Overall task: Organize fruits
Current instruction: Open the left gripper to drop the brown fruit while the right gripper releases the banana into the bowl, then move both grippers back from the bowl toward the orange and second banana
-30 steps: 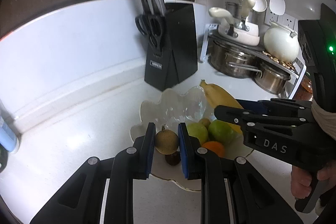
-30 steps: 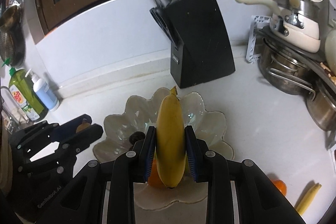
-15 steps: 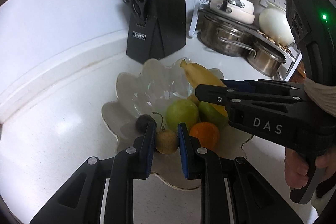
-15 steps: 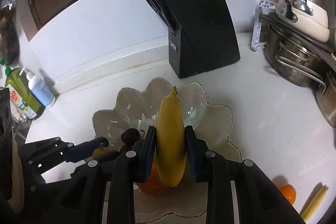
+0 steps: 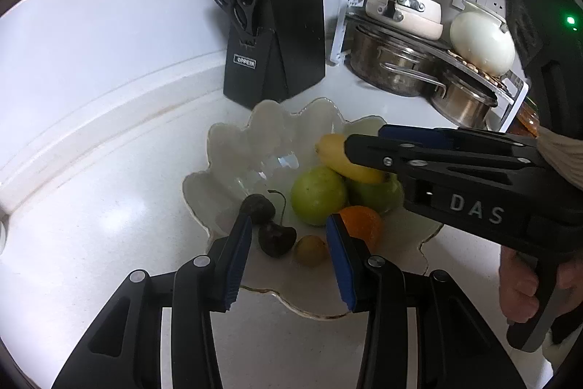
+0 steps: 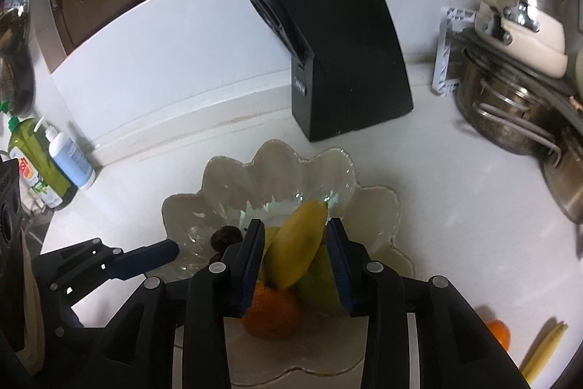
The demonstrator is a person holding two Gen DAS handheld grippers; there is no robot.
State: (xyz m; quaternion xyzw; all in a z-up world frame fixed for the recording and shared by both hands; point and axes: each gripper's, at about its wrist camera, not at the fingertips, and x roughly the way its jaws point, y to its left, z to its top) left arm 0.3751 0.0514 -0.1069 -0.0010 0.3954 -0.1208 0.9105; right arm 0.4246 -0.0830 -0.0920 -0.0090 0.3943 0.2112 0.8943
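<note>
1. Left gripper (image 5: pixel 289 232): its jaws stood wide apart over the near rim of the scalloped bowl (image 5: pixel 233 148), gripping nothing.
2. Dark cherries (image 5: pixel 271 225) and a small brown fruit (image 5: pixel 310 250) lay in the bowl between the parted fingers, touching neither pad.
3. Green fruit (image 5: pixel 317 194) and an orange (image 5: pixel 364 225) rested in the middle of the bowl, touching each other.
4. Banana (image 6: pixel 297 243): it lay tilted across the green fruit and orange, inside the bowl.
5. Right gripper (image 6: pixel 294 239): its jaws were parted on either side of the banana, with a gap showing at each pad.
6. Knife block (image 5: pixel 278 28) stood on the counter just behind the bowl.
7. Steel pots (image 5: pixel 400 68) sat at the far right.
</note>
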